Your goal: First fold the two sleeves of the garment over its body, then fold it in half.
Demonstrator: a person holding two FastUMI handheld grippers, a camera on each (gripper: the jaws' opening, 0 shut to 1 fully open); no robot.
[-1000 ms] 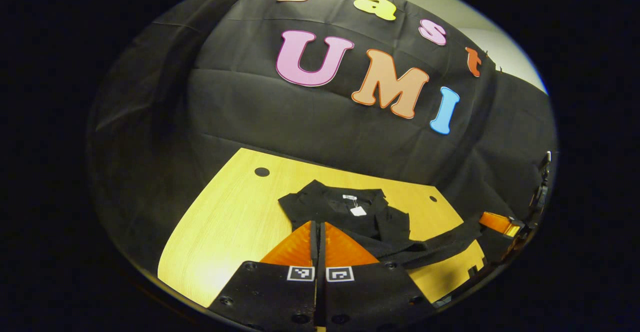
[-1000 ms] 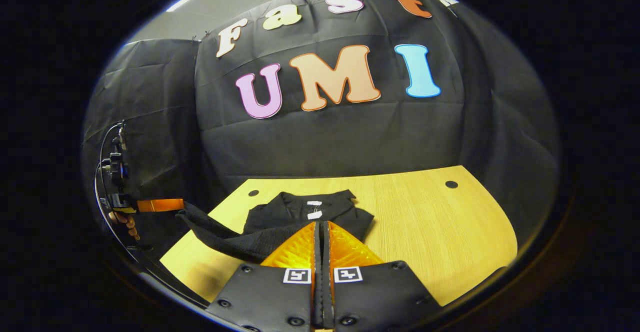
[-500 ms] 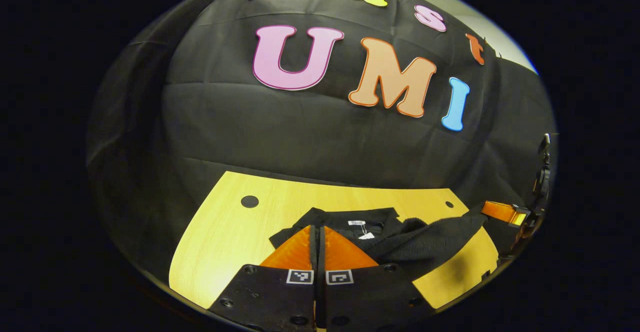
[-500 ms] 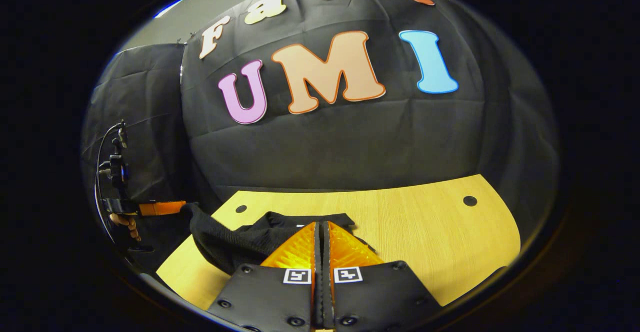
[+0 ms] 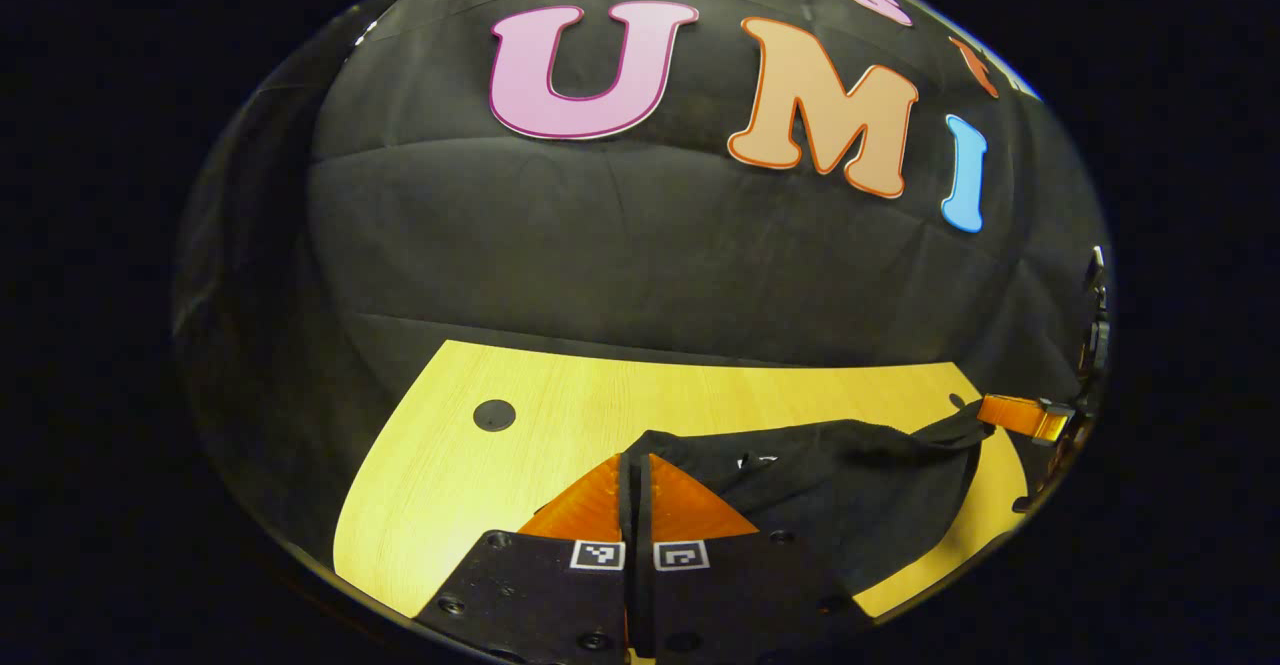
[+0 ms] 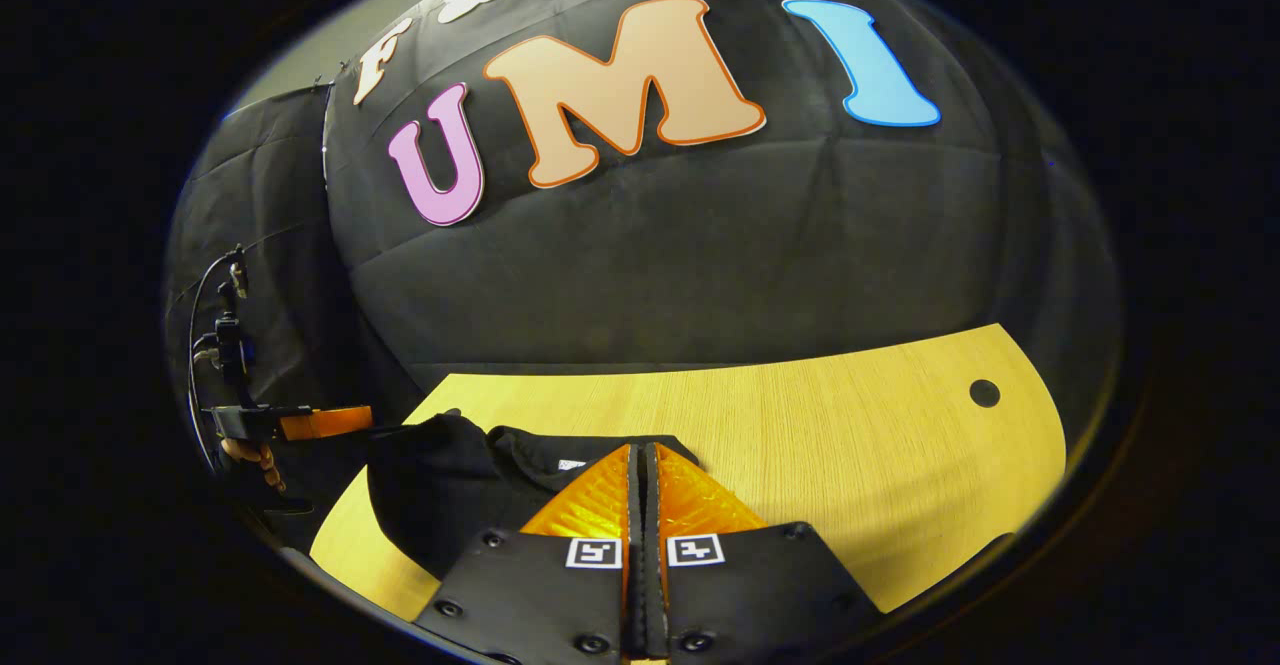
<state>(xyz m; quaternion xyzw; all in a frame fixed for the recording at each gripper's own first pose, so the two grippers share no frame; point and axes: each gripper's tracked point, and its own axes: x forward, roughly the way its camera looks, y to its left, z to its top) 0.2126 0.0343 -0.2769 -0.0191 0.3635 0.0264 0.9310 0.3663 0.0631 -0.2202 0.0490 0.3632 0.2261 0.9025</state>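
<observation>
Left gripper (image 5: 634, 460): fingers pressed together, no visible gap, black garment (image 5: 840, 485) cloth pinched at the tips. From there the fabric runs off to the right of the fingers as a lifted, sagging sheet – top edge pulled nearly straight, the belly hanging down toward the wooden table (image 5: 470, 465). A small white tag (image 5: 745, 462) sits on the cloth just right of the tips. The far end of that sheet reaches the right gripper (image 5: 1010, 413) near the view's right edge, cloth drawn to a point at its fingertips.

Right gripper (image 6: 642, 450), own view: fingers likewise closed tight, with the garment (image 6: 440, 485) edge meeting them at the tips. Cloth spreads left of the fingers, a rounded dark mass bunched over the table's (image 6: 860, 475) near-left corner. A bit of white label (image 6: 572, 465) shows just left of the tips. Further left the fabric narrows into a strip ending at the left gripper (image 6: 345, 422), with part of a hand (image 6: 255, 460) below its body.

Table beyond and to the right of the right gripper's fingers is bare wood with a round hole (image 6: 984, 393) near the far right corner – in the left gripper view another hole (image 5: 494, 414) sits ahead-left of the fingers. Black booth wall (image 5: 640, 235) behind the table.
</observation>
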